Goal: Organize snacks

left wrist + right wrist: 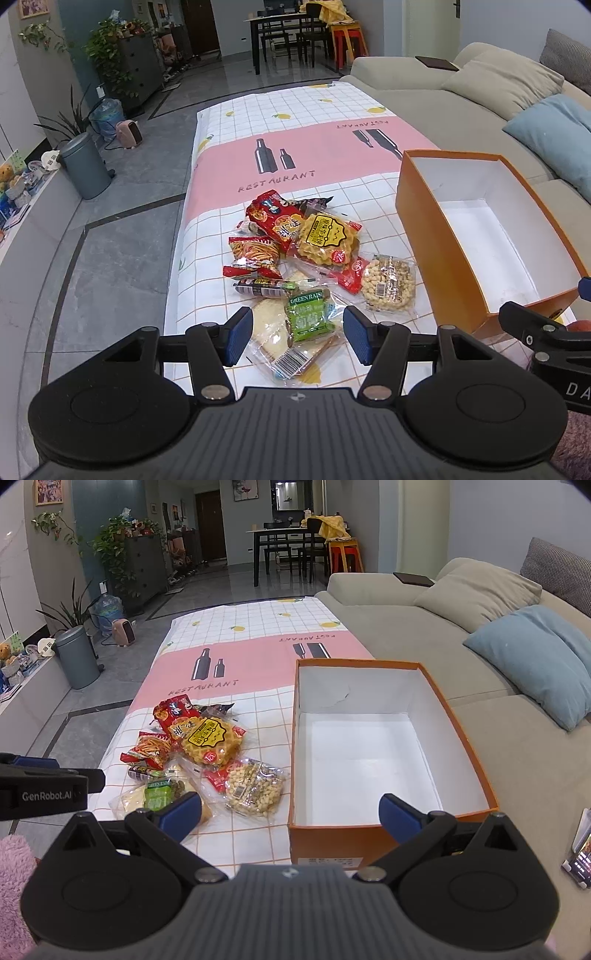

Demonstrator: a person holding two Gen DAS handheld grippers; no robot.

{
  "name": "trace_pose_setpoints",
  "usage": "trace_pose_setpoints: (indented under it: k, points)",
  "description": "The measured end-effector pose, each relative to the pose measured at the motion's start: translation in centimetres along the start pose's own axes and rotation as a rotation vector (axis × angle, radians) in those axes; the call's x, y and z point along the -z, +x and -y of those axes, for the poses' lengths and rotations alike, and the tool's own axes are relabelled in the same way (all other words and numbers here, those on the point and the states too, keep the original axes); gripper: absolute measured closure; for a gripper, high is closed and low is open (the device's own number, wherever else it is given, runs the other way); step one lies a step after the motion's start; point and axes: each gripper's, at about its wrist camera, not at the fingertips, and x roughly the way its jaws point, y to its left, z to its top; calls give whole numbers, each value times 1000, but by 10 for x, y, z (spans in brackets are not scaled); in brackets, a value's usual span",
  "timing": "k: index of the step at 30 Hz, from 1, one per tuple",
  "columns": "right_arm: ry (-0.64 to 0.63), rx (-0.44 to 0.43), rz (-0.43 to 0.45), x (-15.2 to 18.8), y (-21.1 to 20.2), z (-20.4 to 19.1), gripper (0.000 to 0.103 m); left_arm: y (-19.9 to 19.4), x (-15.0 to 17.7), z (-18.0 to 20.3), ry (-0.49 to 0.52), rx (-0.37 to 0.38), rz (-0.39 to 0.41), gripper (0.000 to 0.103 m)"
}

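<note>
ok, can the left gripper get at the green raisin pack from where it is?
Probably yes. The left gripper is open, and the green raisin pack lies on top of the pile right ahead of its fingertips, uncovered. The orange box sits off to the side.

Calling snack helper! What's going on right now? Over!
Left gripper and right gripper: jaws open, holding nothing. Snack pile loose on the tablecloth; orange box empty beside it. Nothing in the way. Over.

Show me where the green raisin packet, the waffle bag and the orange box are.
green raisin packet point(308, 314), left wrist view, middle of its green label.
waffle bag point(327, 242), left wrist view, on its yellow label.
orange box point(469, 734), right wrist view, on its right rim.
</note>
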Motion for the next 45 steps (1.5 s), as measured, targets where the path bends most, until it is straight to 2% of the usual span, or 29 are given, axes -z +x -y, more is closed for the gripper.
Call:
trace_pose_setpoints:
  k: [45]
  points:
    - [11,8,-44,2,4,-1,3,3,4,2,5,10,-12,36]
